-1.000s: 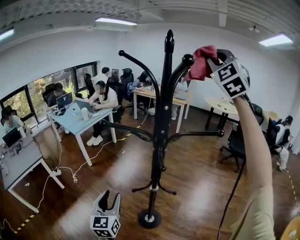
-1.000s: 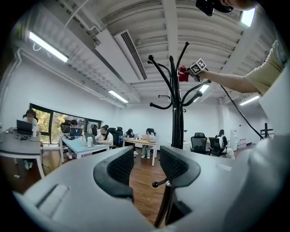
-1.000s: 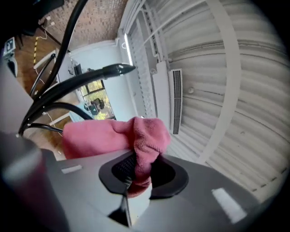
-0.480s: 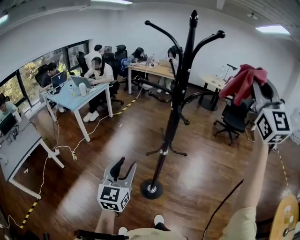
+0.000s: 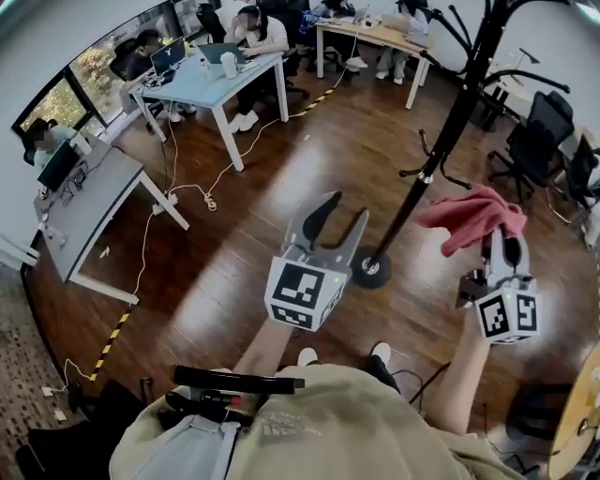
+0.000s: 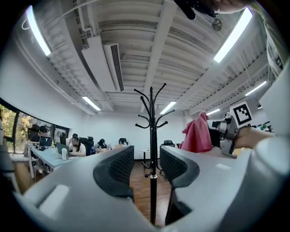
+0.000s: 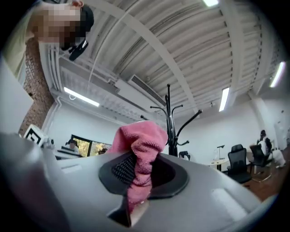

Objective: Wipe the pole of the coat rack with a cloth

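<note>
The black coat rack pole [image 5: 448,131] rises from a round base [image 5: 371,270] on the wooden floor, with curved hooks near its top [image 6: 152,97]. My right gripper [image 5: 504,251] is shut on a red cloth [image 5: 471,218] and is held low, to the right of the pole and apart from it. In the right gripper view the cloth [image 7: 138,163] bunches between the jaws, the rack [image 7: 169,118] behind it. My left gripper [image 5: 333,222] stands open and empty, just left of the base. The pole [image 6: 152,172] shows through the gap of its jaws.
Desks [image 5: 204,75] with seated people [image 5: 251,23] stand at the back left. A grey table [image 5: 89,202] is at the left, cables [image 5: 187,192] trailing across the floor. Office chairs [image 5: 539,141] stand right of the rack. My own body [image 5: 309,427] fills the bottom.
My right gripper has come down with the cloth from the rack's top hooks to waist height. The head view has tipped steeply down. The left gripper has risen toward the base.
</note>
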`<state>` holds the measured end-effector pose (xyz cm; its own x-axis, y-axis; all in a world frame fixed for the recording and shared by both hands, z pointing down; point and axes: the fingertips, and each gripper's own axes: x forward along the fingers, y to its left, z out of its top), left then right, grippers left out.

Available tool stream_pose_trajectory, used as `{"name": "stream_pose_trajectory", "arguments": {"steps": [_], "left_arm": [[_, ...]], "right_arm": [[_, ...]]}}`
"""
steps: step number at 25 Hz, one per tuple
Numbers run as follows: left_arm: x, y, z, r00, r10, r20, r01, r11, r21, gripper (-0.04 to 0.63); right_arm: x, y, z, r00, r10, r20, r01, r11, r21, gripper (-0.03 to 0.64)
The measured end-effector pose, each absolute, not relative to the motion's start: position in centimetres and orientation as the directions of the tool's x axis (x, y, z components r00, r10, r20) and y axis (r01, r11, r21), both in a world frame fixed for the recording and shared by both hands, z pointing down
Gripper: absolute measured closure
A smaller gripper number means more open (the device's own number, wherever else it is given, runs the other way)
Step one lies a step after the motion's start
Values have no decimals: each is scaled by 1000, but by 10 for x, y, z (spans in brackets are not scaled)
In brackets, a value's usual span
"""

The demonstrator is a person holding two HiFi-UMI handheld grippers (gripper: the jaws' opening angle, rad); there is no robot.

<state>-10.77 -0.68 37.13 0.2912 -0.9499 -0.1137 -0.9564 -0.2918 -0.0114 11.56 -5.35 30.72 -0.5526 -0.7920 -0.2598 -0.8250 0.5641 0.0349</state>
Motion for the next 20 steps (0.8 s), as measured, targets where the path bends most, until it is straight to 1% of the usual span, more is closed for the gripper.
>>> {"name": "stream_pose_trajectory", "arguments": {"steps": [3, 5, 8, 14, 20], "left_arm": [[-111, 4, 372, 270, -954, -127, -963, -268, -33, 423], [-106, 6, 374, 263, -957, -123, -965, -262, -30, 420], [-104, 9, 379, 264, -959, -105, -965, -261, -36, 416], [-87, -3, 375, 255, -961, -105, -967, -253, -30, 416], [-80, -14, 375, 229, -969, -95, -973, -228, -23, 416]], "right_arm": [[76, -39, 363, -626, -764, -153, -774, 633, 5, 565], [56, -33, 391, -670, -737, -93, -741, 671, 20, 565], [37, -27, 417, -694, -720, -24, -720, 693, 36, 565], [57, -36, 419, -690, -724, -9, -724, 689, 32, 565], [85, -52, 413, -632, -775, -19, -772, 628, 94, 565]]}}
